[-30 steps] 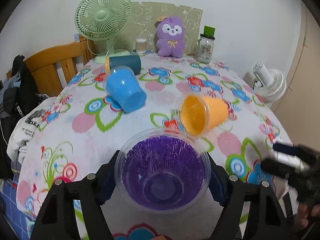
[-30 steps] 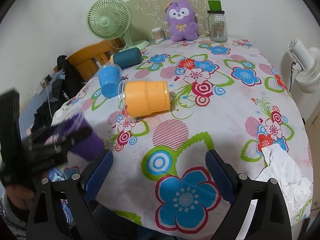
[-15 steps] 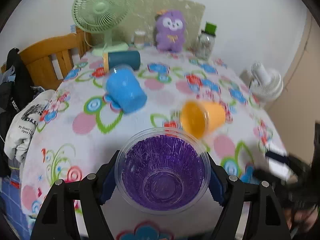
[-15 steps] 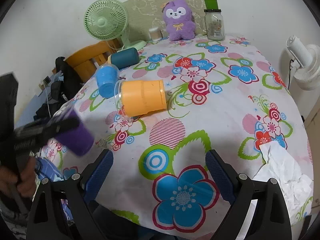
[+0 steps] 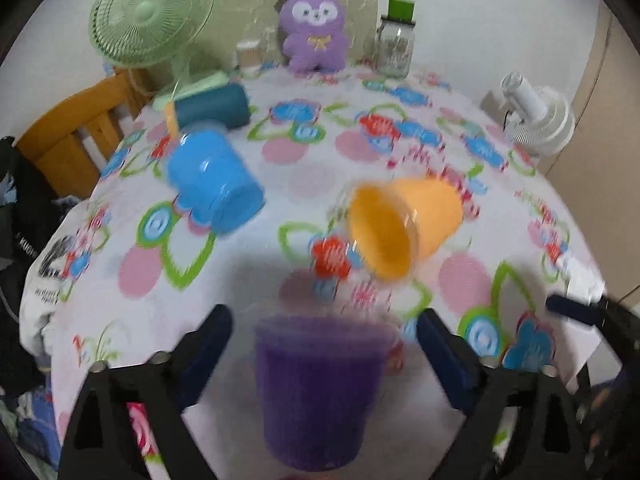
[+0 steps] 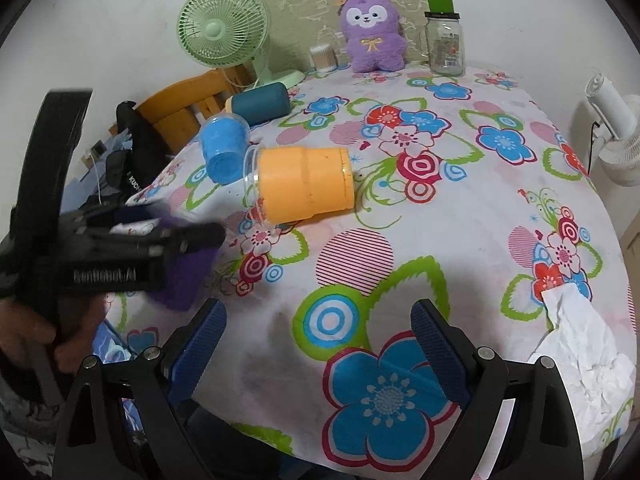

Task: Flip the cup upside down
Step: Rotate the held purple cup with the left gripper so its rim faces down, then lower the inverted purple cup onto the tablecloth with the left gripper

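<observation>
A purple cup (image 5: 320, 392) stands between the fingers of my left gripper (image 5: 324, 348) near the table's front edge, blurred; the pads stand apart from its sides, so the gripper is open. In the right wrist view the purple cup (image 6: 188, 280) is partly hidden behind the left gripper (image 6: 120, 248). An orange cup (image 5: 400, 224) lies on its side mid-table, also seen in the right wrist view (image 6: 304, 188). A blue cup (image 5: 212, 180) lies tilted to its left. My right gripper (image 6: 318, 332) is open and empty above the front of the table.
A dark teal bottle (image 6: 260, 102) lies behind the blue cup. A green fan (image 6: 222, 26), a purple plush toy (image 6: 372, 36) and a glass jar (image 6: 444, 44) stand at the back. Crumpled white paper (image 6: 580, 344) lies front right. A wooden chair (image 5: 76, 128) is at left.
My left gripper has opened and let go of the purple cup, which has turned from mouth-toward-camera to showing its side. The left wrist view has tilted and blurred.
</observation>
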